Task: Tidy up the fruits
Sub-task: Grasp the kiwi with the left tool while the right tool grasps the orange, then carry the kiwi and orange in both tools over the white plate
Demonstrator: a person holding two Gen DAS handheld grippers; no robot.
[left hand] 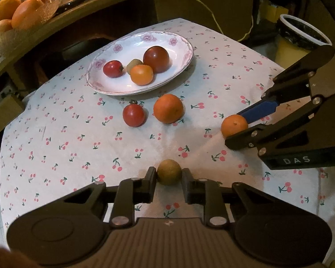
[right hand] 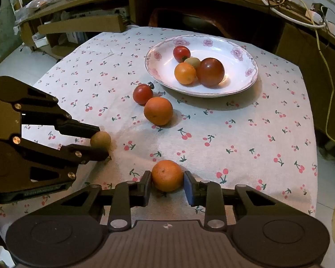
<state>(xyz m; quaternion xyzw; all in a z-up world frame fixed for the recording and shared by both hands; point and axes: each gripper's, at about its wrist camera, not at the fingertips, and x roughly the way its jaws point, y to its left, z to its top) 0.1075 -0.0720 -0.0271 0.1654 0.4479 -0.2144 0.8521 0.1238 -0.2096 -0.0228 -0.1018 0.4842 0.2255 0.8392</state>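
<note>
On the cherry-print cloth both grippers sit low, each with a fruit between its fingers; the left gripper has a brownish-green kiwi between its two black pads, and the pads look pressed to its sides, so it is pinching the kiwi, which rests on the cloth at the near edge; the right wrist view shows the same kiwi between the left gripper's tips. The right gripper brackets a small orange; its left pad touches the fruit, while the blue pad on the other side stands at or just off the skin, and I cannot tell whether the grip is closed on it; in the left wrist view this orange lies between the blue pad and the black finger of the right gripper, low on the cloth.

Further out, a bigger orange and a red tomato lie loose on the cloth, just beside each other, near the front rim of the plate; the plate is white with pink flowers and holds four fruits in a cluster: a large dark-red tomato, a small red one, an orange-yellow fruit, and a greenish one half hidden behind it. At the far left, a shelf holds more oranges.
</note>
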